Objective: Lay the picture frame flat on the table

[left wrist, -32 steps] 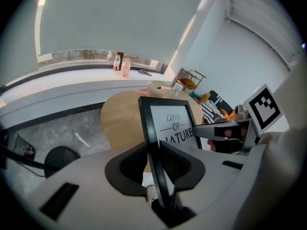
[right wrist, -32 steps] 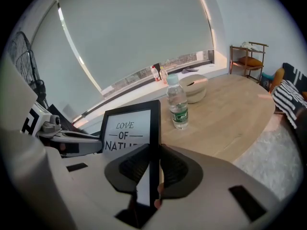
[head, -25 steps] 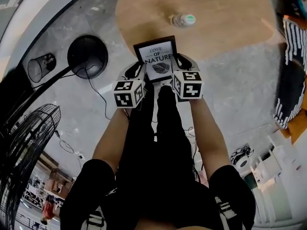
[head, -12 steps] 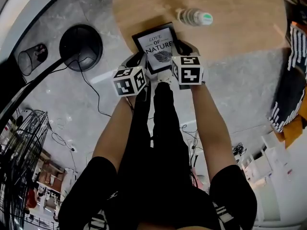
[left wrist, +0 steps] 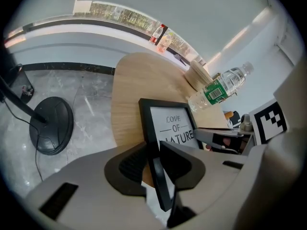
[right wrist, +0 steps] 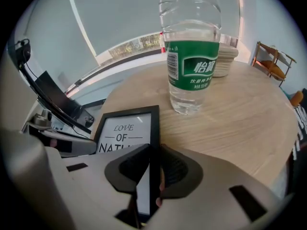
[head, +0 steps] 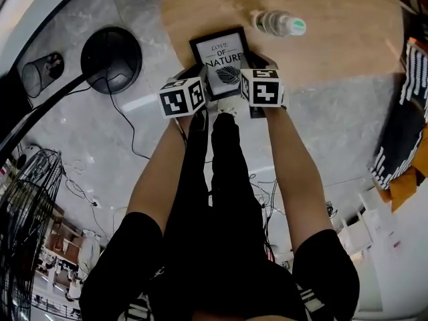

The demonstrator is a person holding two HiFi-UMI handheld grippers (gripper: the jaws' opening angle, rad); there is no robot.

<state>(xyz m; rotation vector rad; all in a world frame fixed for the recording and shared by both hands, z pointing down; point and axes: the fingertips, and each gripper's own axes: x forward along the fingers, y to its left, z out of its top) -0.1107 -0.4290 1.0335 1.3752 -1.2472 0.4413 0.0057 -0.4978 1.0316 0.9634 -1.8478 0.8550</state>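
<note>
The picture frame (head: 222, 60) is black with a white "LOVE OF NATURE" print and faces up over the near edge of the round wooden table (head: 334, 45). My left gripper (head: 200, 80) is shut on its left edge, and the black rim sits between the pads in the left gripper view (left wrist: 156, 164). My right gripper (head: 249, 71) is shut on the frame's right edge (right wrist: 153, 169). The frame (right wrist: 125, 128) lies low and nearly level. Whether its back touches the wood I cannot tell.
A clear water bottle (right wrist: 191, 51) with a green label stands upright just beyond the frame, to the right (head: 277, 23). A pale woven bowl (right wrist: 224, 56) sits farther back. On the floor at left are a black round stand base (head: 110, 59), a cable and a fan (head: 27, 246).
Both grippers have carried the frame forward, farther over the table and closer to the bottle. Their hold on the frame's two side edges is unchanged.
</note>
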